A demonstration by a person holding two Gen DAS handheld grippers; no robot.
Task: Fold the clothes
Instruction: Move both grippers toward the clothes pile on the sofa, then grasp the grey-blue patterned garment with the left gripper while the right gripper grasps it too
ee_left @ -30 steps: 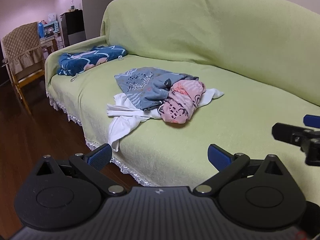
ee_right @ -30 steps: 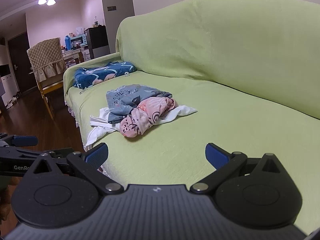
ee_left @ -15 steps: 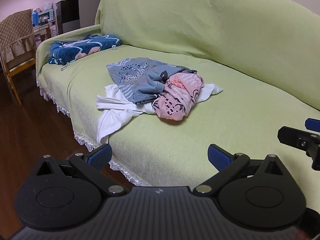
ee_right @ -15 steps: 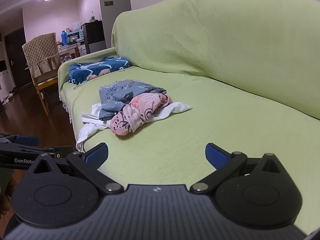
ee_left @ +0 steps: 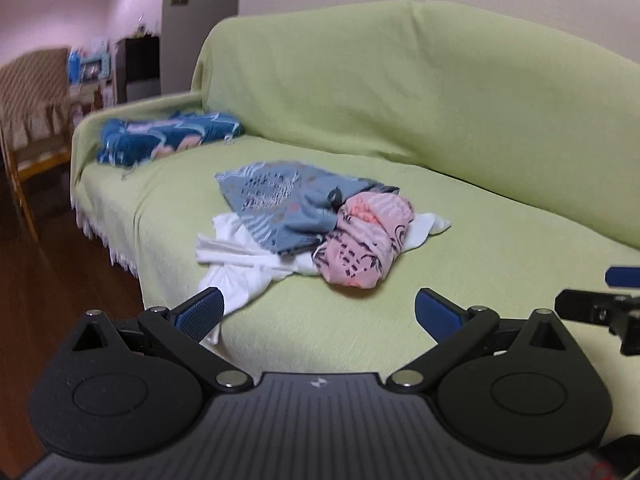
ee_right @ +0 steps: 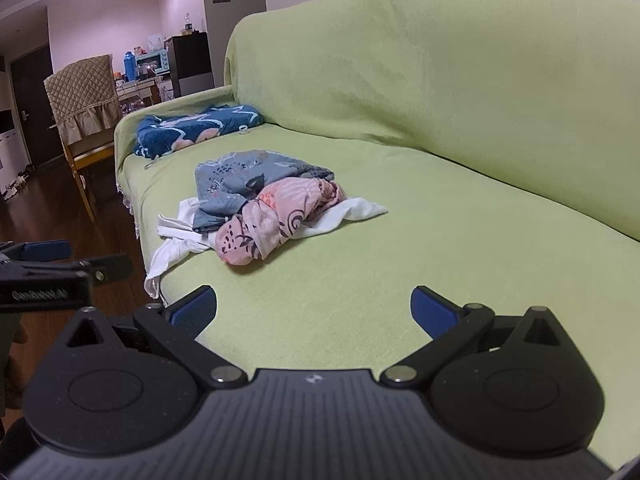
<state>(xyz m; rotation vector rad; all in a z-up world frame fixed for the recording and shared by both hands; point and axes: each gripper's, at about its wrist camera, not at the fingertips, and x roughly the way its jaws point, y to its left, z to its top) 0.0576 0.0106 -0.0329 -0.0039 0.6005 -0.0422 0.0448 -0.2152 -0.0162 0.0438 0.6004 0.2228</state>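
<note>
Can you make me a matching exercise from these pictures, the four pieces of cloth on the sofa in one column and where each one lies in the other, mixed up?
Things:
1. white garment
2. pink patterned garment
3. grey-blue patterned garment
4. dark blue floral cloth

Places:
A. apart from the pile, by the sofa's far armrest
B. bottom of the pile, one end hanging over the seat's front edge
C. top of the pile, far side
D. top of the pile, near side

Pairs: 1-B, 2-D, 3-C, 4-A

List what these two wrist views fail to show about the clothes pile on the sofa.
- White garment: mostly buried under the grey-blue garment and pink garment in both views; type unreadable.
- Left view: motion blur smears the grey-blue print.
- Pile's far side: hidden by the pile itself.
</note>
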